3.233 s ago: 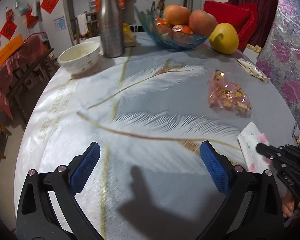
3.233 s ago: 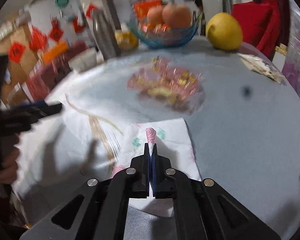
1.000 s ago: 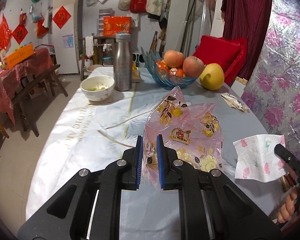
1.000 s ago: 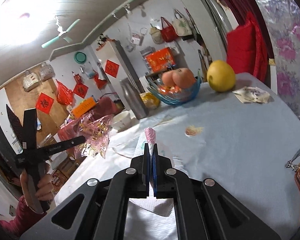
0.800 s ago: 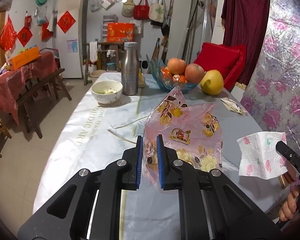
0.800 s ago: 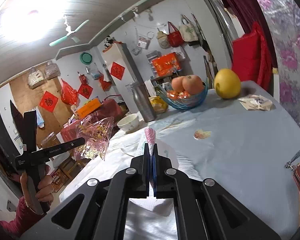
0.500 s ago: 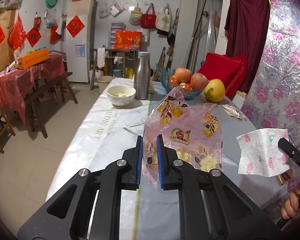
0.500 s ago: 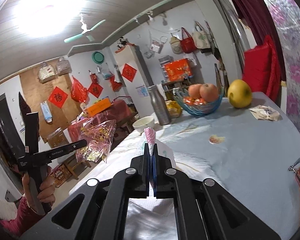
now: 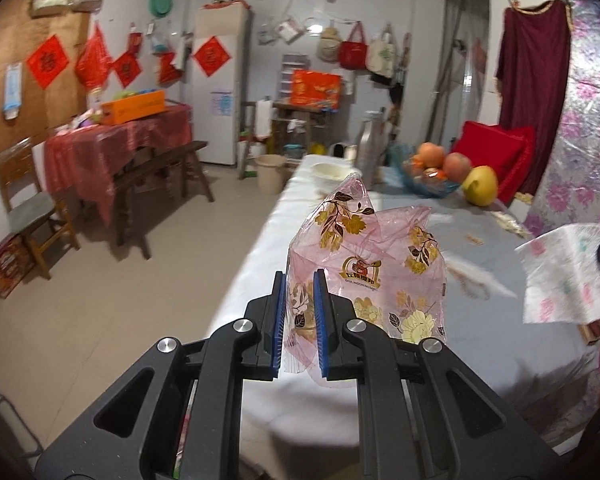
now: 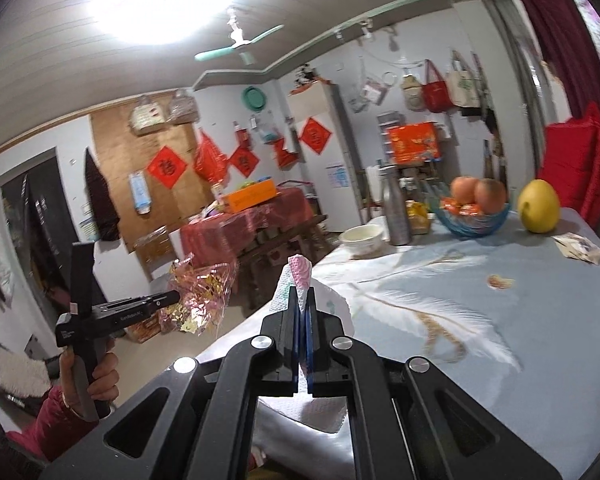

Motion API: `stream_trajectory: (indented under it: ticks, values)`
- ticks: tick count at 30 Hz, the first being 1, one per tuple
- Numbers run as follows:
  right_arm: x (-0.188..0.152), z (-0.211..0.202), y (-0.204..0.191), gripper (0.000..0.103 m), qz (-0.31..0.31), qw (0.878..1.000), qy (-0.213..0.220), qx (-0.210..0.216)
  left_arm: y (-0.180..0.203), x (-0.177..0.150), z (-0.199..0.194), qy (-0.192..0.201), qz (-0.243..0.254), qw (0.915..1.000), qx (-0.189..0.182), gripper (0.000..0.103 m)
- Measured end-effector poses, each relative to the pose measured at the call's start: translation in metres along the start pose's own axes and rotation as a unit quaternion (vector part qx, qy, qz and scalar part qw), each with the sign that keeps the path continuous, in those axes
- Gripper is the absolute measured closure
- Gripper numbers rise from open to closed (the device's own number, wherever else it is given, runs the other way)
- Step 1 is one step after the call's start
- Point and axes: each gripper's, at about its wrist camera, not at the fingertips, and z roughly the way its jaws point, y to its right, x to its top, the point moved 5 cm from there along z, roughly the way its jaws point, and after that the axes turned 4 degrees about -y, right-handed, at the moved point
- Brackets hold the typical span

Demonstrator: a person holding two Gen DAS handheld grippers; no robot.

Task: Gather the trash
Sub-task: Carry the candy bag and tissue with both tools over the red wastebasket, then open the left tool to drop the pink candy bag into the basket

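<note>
1. Change observed: in the span of about three seconds both grippers have gone from the tabletop to well above it and back from its near edge. The left gripper, formerly wide open over bare cloth, now has its blue pads drawn nearly together on the pink floral plastic wrapper, which hangs free in the air off the near left corner of the table.
2. The right gripper is fully closed, as before, on the flower-printed paper napkin. The napkin has left the cloth and trails below the jaws, above the near edge.
3. Meaning for the task: two pieces of trash are collected and held clear. My judgement is that disposal comes next; no bin can be confirmed in either view.
4. Remaining litter: a crumpled wrapper lies near the far right edge beside the pomelo, and a small orange scrap lies mid-cloth. Collection is therefore incomplete.
5. Writing: the pink wrapper carries a gold emblem with Chinese characters and small Latin text beneath, too small to read. The left gripper's side bears a white brand mark, illegible. The red diamond wall papers each show a single character, which I cannot read with confidence.
</note>
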Motion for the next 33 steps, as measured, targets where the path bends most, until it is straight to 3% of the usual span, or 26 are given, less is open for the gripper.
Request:
stream_trajectory:
  ticks: [4,10,17,24,25,26,27,29,33]
  values:
    - [-0.004,0.009,-0.035,0.1,-0.016,0.999,-0.02,0.026,-0.042,-0.029,-0.013,-0.017,0.001,0.9988,0.046,0.088]
    - [-0.016,0.035,-0.08,0.1,-0.033,0.995,-0.061,0.065,-0.108,-0.086,-0.016,-0.073,-0.011,0.9919,0.104,0.088]
    - [-0.036,0.074,-0.142,0.1,-0.066,0.986,-0.121,0.096,-0.188,-0.167,0.017,-0.174,-0.086,0.9742,0.114,0.088]
    - [-0.062,0.116,-0.19,0.1,-0.08,0.97,-0.188,0.129,-0.225,-0.242,0.076,-0.258,-0.132,0.9513,0.106,0.086]
    - [-0.066,0.121,-0.195,0.1,-0.082,0.968,-0.196,0.132,-0.228,-0.253,0.085,-0.272,-0.136,0.947,0.103,0.085]
    - [-0.071,0.127,-0.201,0.1,-0.085,0.966,-0.205,0.134,-0.231,-0.264,0.092,-0.286,-0.14,0.9426,0.102,0.073]
    - [-0.075,0.132,-0.207,0.1,-0.088,0.963,-0.213,0.136,-0.233,-0.271,0.096,-0.294,-0.145,0.9392,0.102,0.055]
    - [-0.085,0.142,-0.219,0.1,-0.093,0.958,-0.231,0.14,-0.239,-0.281,0.097,-0.295,-0.151,0.9374,0.105,0.036]
    - [-0.101,0.161,-0.233,0.1,-0.1,0.949,-0.261,0.148,-0.249,-0.282,0.094,-0.284,-0.147,0.9397,0.122,0.034]
